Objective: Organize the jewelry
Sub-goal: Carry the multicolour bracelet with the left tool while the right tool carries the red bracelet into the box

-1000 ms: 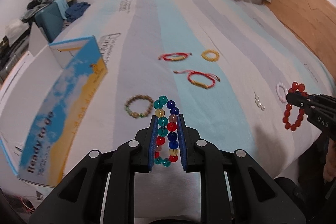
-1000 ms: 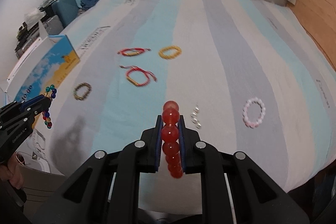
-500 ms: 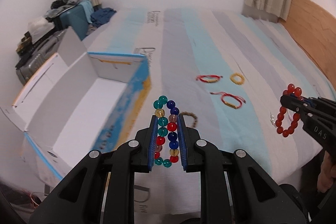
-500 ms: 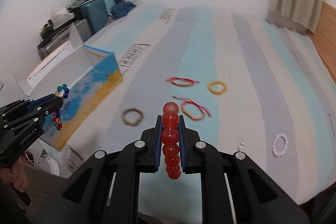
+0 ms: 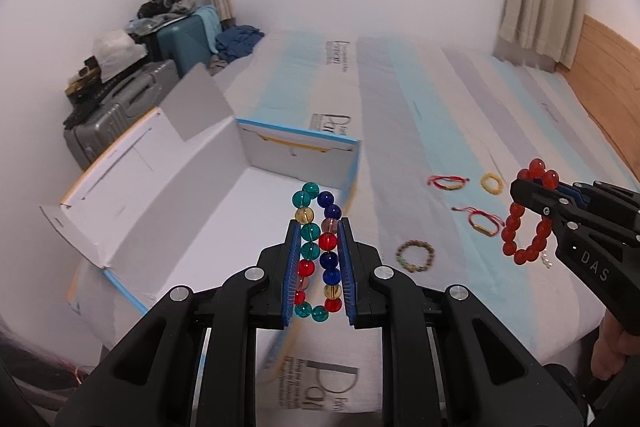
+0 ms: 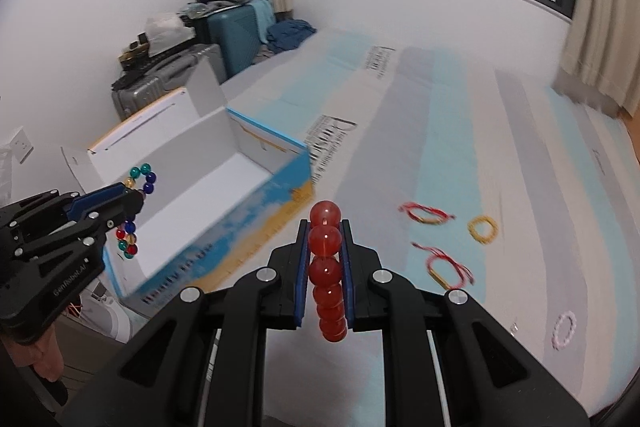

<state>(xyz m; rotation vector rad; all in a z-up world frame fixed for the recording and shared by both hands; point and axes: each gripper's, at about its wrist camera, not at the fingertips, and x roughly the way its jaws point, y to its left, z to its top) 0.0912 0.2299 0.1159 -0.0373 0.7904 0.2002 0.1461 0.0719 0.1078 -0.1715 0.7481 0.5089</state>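
Observation:
My left gripper (image 5: 318,227) is shut on a multicoloured bead bracelet (image 5: 318,247) and holds it over the open white box (image 5: 224,211). It also shows in the right wrist view (image 6: 134,201), at the box's near corner. My right gripper (image 6: 324,231) is shut on a red bead bracelet (image 6: 326,267), above the bed to the right of the box (image 6: 224,187); it also shows in the left wrist view (image 5: 520,187), with the bracelet (image 5: 526,227) hanging from it.
On the striped bedspread (image 5: 420,107) lie two red cord bracelets (image 5: 446,182) (image 5: 480,223), a yellow one (image 5: 491,183), a brown beaded one (image 5: 415,257), a pink-white one (image 6: 563,329) and small pearls (image 6: 514,329). Suitcases (image 5: 120,107) stand at the left wall.
Both grippers have swung left and risen, each still holding its bracelet. The left one now stands over the open box; the right one has come closer to the box.

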